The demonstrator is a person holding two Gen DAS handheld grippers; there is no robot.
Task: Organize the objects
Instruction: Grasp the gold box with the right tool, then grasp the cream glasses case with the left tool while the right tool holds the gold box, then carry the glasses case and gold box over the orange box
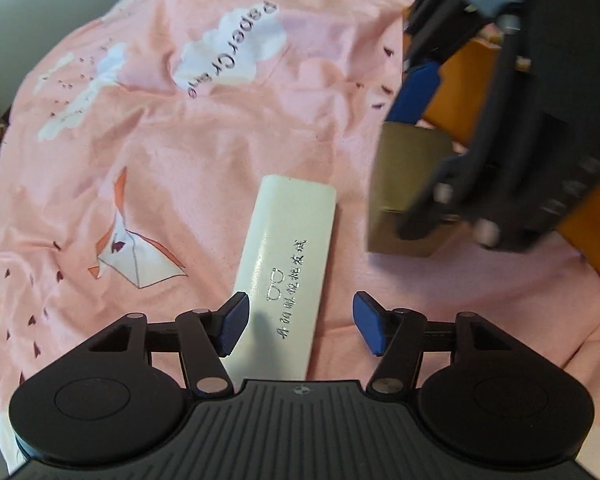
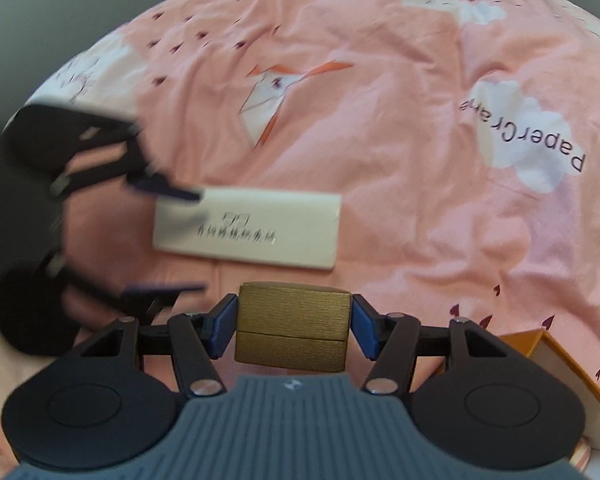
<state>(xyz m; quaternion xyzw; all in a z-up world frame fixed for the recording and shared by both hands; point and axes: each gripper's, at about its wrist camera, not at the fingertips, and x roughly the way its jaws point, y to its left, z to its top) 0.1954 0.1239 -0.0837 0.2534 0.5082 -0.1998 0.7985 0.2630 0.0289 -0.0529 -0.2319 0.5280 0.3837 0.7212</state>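
Pink bedsheet (image 1: 179, 152): wrinkled cotton, white clouds, origami crane print, "PaperCrane" text, small dark hearts; covers nearly the whole of both views
Gold box (image 2: 291, 332): small, brushed gold finish, seam line across the middle; sits between the 2 blue pads of the right gripper, in the left wrist view it shows as a blurred gold block at the right
Right gripper (image 2: 292, 330): black linkage, blue pads, fingers pinching the gold box on its 2 sides, both pads touching it
White case (image 1: 287, 268): long flat white box with silver glasses logo and a line of Chinese characters; lying flat on the bedsheet, near end between the left gripper's fingers
Left gripper (image 1: 300, 326): fingers spread wide, left pad (image 1: 233, 322) over the case's edge, right pad apart from it; contact with the case cannot be told
Orange box (image 2: 560, 372): open cardboard box, orange outside, pale inside; at the right edge of the right wrist view, just beside the right gripper
Layout: gold box near the white case's long side, not touching; orange box behind the gold box in the left wrist view
Blur: left gripper smeared in the right wrist view, right gripper smeared in the left wrist view
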